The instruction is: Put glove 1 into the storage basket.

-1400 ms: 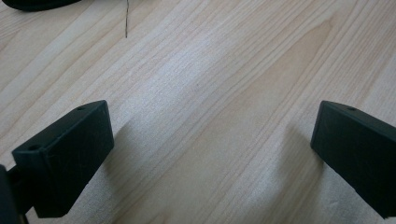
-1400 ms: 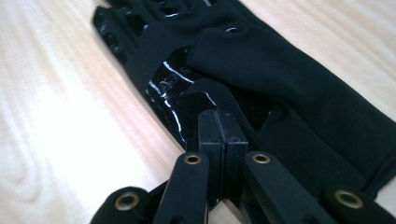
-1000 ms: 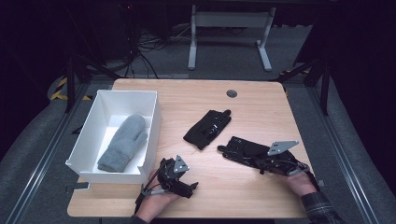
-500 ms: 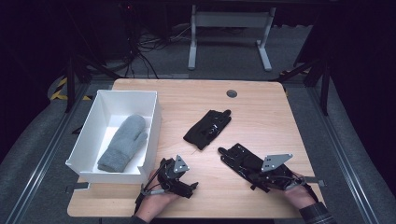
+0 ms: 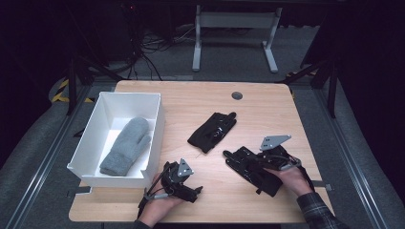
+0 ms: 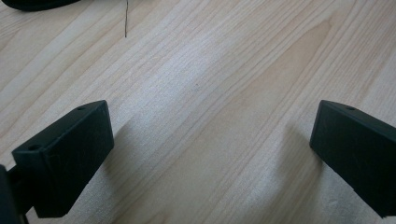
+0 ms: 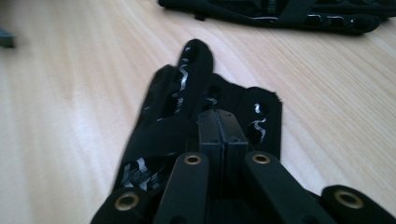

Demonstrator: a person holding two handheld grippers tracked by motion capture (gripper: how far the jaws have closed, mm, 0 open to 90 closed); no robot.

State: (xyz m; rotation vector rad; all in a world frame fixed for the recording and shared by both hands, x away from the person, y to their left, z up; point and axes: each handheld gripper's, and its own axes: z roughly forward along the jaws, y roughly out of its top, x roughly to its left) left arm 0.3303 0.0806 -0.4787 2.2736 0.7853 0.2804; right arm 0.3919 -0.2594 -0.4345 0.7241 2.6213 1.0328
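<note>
The right gripper had its jaws pressed together on a black glove, pinching the thin, flexible fabric so it could be dragged or lifted off the wood-grain tabletop. The left gripper rested with jaws wide apart over bare wood, holding nothing. A second black glove lay flat mid-table; a grey knitted mitten lay in the white rectangular box

Wooden table, white box, two black gloves
</note>
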